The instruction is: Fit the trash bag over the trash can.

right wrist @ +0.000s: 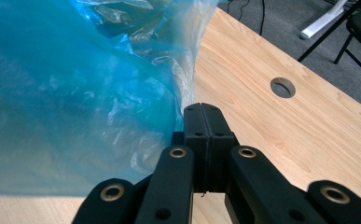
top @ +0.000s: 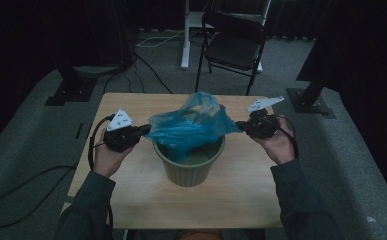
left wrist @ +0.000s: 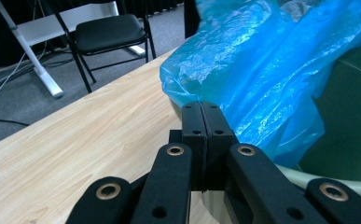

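Observation:
A blue plastic bag [top: 191, 125] hangs stretched over a green ribbed bin [top: 188, 172] in the middle of the wooden table [top: 231, 197]. My left gripper [top: 146, 130] is at the bag's left side, jaws pressed together on the bag's edge [left wrist: 187, 93]. My right gripper [top: 239, 125] pinches the bag's right corner. In the left gripper view the shut gripper [left wrist: 201, 108] meets the blue film [left wrist: 262, 70] above the bin's rim [left wrist: 308, 179]. In the right gripper view the shut gripper [right wrist: 201, 108] grips the bag's fringe [right wrist: 75, 93].
A black folding chair [top: 233, 42] and a white desk leg [top: 185, 35] stand on the carpet beyond the table. The tabletop has a round cable hole [right wrist: 282, 87]. Cables trail on the floor at the left [top: 21, 195].

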### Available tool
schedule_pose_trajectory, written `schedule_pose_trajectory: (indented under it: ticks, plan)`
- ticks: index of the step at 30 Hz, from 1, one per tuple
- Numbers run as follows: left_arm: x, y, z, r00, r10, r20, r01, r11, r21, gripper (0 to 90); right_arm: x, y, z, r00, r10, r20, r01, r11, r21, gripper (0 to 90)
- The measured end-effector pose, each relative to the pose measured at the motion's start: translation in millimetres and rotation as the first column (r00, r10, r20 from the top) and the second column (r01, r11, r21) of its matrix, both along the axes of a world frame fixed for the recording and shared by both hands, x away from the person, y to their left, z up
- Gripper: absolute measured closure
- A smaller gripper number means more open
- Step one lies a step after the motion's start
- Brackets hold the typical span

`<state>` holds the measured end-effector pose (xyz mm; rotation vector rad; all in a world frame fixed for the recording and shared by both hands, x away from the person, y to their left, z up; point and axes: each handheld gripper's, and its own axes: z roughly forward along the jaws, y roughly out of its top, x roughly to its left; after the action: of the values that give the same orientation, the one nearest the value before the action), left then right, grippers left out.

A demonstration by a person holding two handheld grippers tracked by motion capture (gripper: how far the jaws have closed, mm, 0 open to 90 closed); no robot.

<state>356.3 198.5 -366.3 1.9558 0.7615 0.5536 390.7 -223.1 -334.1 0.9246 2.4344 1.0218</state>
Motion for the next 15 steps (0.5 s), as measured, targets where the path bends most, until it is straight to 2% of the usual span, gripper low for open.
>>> schedule_pose_trajectory:
  ticks: [7, 15]
  plan:
    - [5.5, 10.9, -6.4, 0.9991, 0.035, -0.023, -0.035, 0.9993, -0.011, 89.4, -0.9, -8.7, 0.7, 0.9998, -0.02, 0.003, 0.02, 0.9998, 0.009, 90.0]
    - [9.0, 13.8, -9.9, 0.9976, 0.059, -0.038, -0.06, 0.9981, -0.015, 89.3, -1.6, -15.4, 0.0, 0.9993, -0.036, -0.008, 0.036, 0.9991, 0.024, 90.0]
